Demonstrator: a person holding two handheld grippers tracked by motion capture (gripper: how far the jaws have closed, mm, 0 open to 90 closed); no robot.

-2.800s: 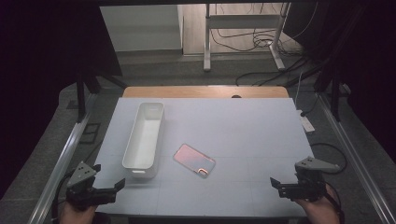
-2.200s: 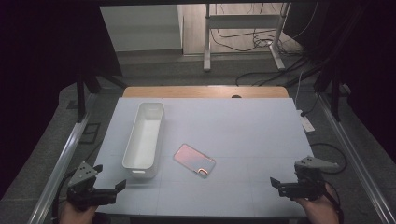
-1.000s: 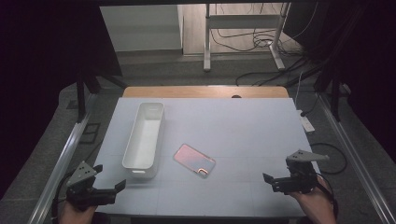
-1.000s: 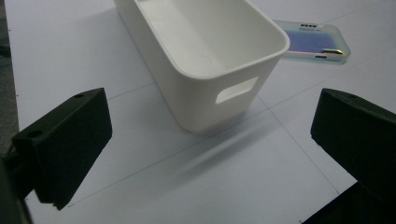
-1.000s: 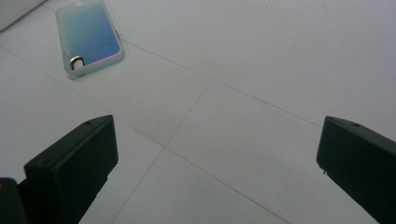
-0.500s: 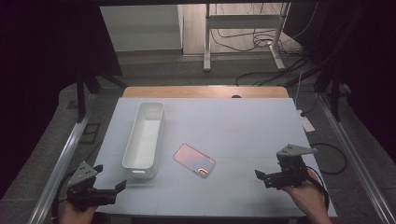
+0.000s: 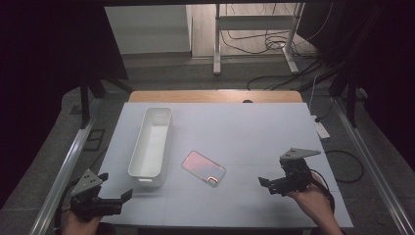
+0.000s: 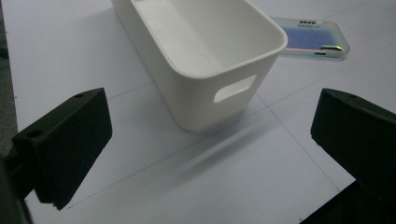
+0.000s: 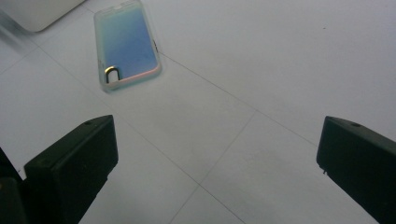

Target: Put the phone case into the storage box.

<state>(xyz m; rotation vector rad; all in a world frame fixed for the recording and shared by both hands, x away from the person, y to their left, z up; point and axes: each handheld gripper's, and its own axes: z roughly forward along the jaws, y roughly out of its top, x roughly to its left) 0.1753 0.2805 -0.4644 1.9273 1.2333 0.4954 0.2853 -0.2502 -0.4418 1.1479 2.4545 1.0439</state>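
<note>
Right gripper [image 7: 266, 185] is being held low over the near right part of the table [image 7: 274, 132], jaws spread wide and nothing between them, aimed leftward at the phone case [image 7: 204, 168]. Left gripper [image 7: 120, 197] is being held at the near left corner, likewise released and empty, with the near end of the white bin [image 7: 151, 144] just ahead of it.

The phone case is lying flat on the table near the middle, just right of the bin's near end and apart from it; in the right gripper view it [image 9: 127, 43] is being seen beyond the left jaw, camera cut-out toward the gripper. It is being judged light, thin and somewhat flexible, with a glossy back that may slide on the smooth surface. Being flat, it is probably best taken across its two long edges, near the middle, with one jaw kept low so that an edge can be caught; a corner grip would likely let it twist.

Compared with the earlier pictures, the right gripper is being carried in from the table's right edge toward the case. The left gripper, the bin and the case are staying where they were.
</note>
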